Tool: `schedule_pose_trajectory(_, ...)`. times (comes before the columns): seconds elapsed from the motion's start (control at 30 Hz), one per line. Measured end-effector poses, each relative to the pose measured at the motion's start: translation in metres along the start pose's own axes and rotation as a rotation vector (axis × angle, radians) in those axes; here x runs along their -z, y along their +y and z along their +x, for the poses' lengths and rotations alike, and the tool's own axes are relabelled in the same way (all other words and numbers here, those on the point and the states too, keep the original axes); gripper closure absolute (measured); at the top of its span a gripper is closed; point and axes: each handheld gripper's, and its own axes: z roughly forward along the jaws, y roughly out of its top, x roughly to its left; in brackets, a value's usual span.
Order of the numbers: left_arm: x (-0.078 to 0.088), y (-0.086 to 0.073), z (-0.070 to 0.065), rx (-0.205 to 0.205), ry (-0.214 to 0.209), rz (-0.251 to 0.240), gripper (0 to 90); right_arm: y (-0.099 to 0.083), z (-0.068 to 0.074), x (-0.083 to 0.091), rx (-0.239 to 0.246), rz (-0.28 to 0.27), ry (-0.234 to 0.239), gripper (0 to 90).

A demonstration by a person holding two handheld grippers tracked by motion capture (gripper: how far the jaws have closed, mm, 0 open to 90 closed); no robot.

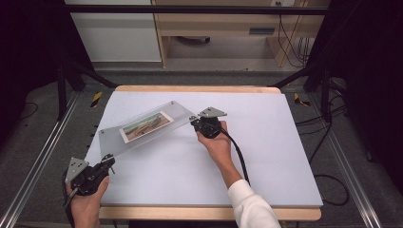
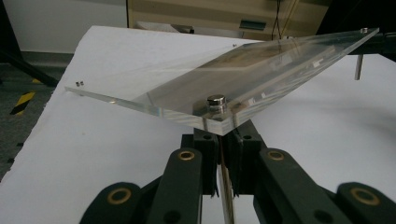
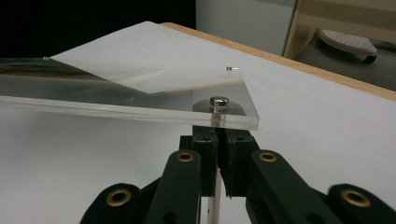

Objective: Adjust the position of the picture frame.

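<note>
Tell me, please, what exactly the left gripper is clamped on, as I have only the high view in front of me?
Observer: The left gripper is shut on a thin metal post that hangs below a corner of the clear frame, not on the plate itself.
Operator: And the right one?
Observer: It is much the same. The right gripper is shut on a second post under its own corner.
Operator: What tops those posts?
Observer: A round metal cap sits on the plate directly above the second post, and the left corner has one too.
</note>
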Motion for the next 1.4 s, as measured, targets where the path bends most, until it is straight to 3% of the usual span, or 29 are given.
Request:
schedule_pose_trajectory(0.13, 0.002, 0.004, -0.003, -0.025, 0.005, -0.013, 81.8, 0.003, 0.0, 0.005, 0.002, -0.008, 0.001, 85.5)
schedule_pose_trajectory(0.37, 0.004, 0.008, -0.004, -0.006, -0.008, -0.023, 81.7, 0.009, -0.001, 0.012, 0.01, -0.008, 0.001, 85.5)
schedule_pose_trajectory(0.87, 0.0, 0.015, -0.012, -0.003, -0.036, -0.025, 81.3, 0.015, -0.008, 0.025, 0.012, -0.014, -0.017, 85.6)
schedule_pose_trajectory(1.4, -0.017, 0.031, -0.032, -0.015, -0.081, -0.036, 81.4, 0.017, -0.029, 0.055, 0.001, -0.038, -0.054, 85.6)
